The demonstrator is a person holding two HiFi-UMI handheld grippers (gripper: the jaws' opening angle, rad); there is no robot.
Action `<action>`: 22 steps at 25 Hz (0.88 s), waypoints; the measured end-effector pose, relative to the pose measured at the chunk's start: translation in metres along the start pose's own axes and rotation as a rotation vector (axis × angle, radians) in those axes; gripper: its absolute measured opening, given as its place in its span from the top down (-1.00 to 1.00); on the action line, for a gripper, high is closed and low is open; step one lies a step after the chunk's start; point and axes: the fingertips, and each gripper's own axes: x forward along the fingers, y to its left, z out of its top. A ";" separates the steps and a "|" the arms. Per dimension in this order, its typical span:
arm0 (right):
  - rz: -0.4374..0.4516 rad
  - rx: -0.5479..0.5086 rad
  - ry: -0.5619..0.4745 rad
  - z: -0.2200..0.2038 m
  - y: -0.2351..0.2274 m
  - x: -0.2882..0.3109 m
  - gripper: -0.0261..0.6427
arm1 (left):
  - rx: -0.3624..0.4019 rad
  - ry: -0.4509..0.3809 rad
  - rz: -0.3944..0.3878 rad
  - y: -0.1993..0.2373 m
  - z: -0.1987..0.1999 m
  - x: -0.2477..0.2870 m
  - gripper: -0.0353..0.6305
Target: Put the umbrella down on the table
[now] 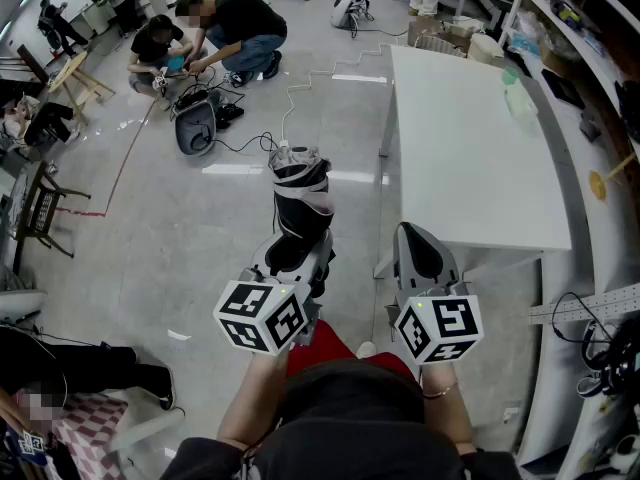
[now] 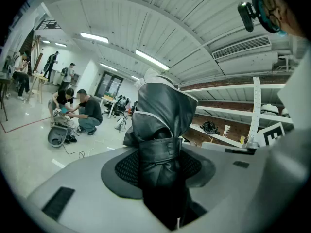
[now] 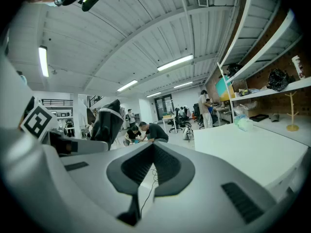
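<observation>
A folded black umbrella (image 1: 298,203) with a white-edged strap sticks out forward from my left gripper (image 1: 298,253), which is shut on it over the floor, left of the white table (image 1: 470,158). In the left gripper view the umbrella (image 2: 163,130) fills the gap between the two jaws of the left gripper (image 2: 160,166). My right gripper (image 1: 420,253) hangs beside it, close to the table's near corner. Its jaws meet with nothing between them in the right gripper view (image 3: 151,161). That view also shows the umbrella (image 3: 107,125) at the left and the table (image 3: 243,152) at the right.
Two people (image 1: 215,33) crouch on the floor at the far left beside a dark device (image 1: 195,128) with a cable trailing from it. A pale green item (image 1: 518,96) lies on the table's far right side. Shelves (image 1: 590,58) run along the right wall. A dark chair (image 1: 40,208) stands at the left.
</observation>
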 end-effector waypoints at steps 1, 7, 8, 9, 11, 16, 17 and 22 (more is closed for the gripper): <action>-0.003 0.003 -0.003 0.001 0.002 0.005 0.87 | -0.001 0.003 -0.006 0.004 0.002 0.002 0.31; -0.001 0.012 -0.008 0.001 0.014 0.036 0.87 | 0.023 0.015 -0.033 0.028 0.014 0.016 0.31; 0.007 0.016 0.000 -0.001 0.017 0.042 0.87 | 0.029 0.018 -0.037 0.033 0.016 0.018 0.31; 0.016 0.022 0.012 -0.004 0.020 0.049 0.87 | 0.033 0.020 -0.041 0.039 0.018 0.020 0.31; 0.018 0.031 0.032 -0.009 0.024 0.063 0.87 | 0.039 0.023 -0.051 0.052 0.024 0.024 0.31; -0.044 0.066 0.022 -0.009 0.024 0.096 0.87 | 0.046 0.042 -0.087 0.084 0.036 0.034 0.31; -0.060 0.078 0.018 -0.010 0.024 0.103 0.87 | 0.046 0.046 -0.093 0.091 0.037 0.035 0.31; -0.145 0.131 0.001 -0.010 0.020 0.126 0.87 | 0.036 0.059 -0.122 0.122 0.044 0.038 0.31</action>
